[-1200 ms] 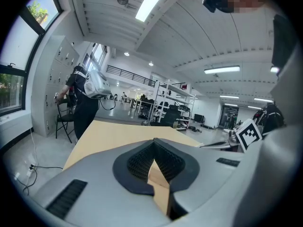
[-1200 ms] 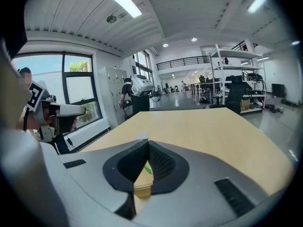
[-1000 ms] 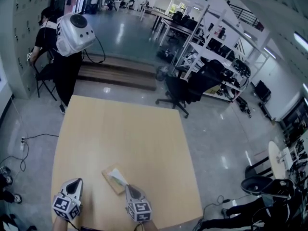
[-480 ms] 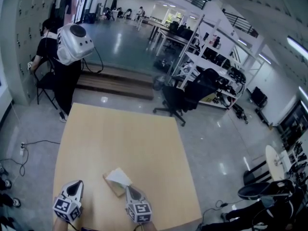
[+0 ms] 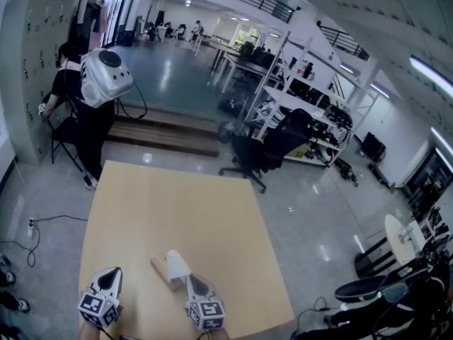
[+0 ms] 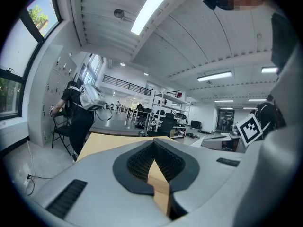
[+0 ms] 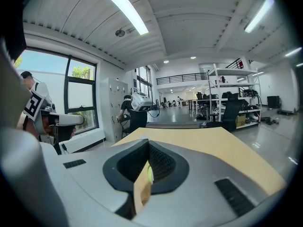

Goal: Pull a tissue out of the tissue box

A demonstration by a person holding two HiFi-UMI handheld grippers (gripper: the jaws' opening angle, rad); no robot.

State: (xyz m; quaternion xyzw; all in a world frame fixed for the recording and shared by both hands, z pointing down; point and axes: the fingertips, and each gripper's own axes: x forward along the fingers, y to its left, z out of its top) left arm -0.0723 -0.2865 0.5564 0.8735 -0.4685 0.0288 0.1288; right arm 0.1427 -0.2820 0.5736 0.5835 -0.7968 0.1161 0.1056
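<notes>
Grippers sit nearest: the left gripper point(image 5: 107, 270) is closed on nothing, while the right gripper point(image 5: 190, 278) is closed, apparently pinching the white tissue point(image 5: 177, 263). The tissue stands up from the tissue box point(image 5: 161, 271) on the wooden table point(image 5: 177, 204). Beyond the table, a person point(image 5: 81, 112) faces lockers point(image 5: 28, 62).

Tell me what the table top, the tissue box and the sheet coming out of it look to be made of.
The table top: pale wood-look board, likely laminate, smooth and matte, even tan colour. The tissue box: seems cardboard, flat tan faces; too small to be sure. The tissue: thin soft white paper, standing up crumpled out of the box.
</notes>
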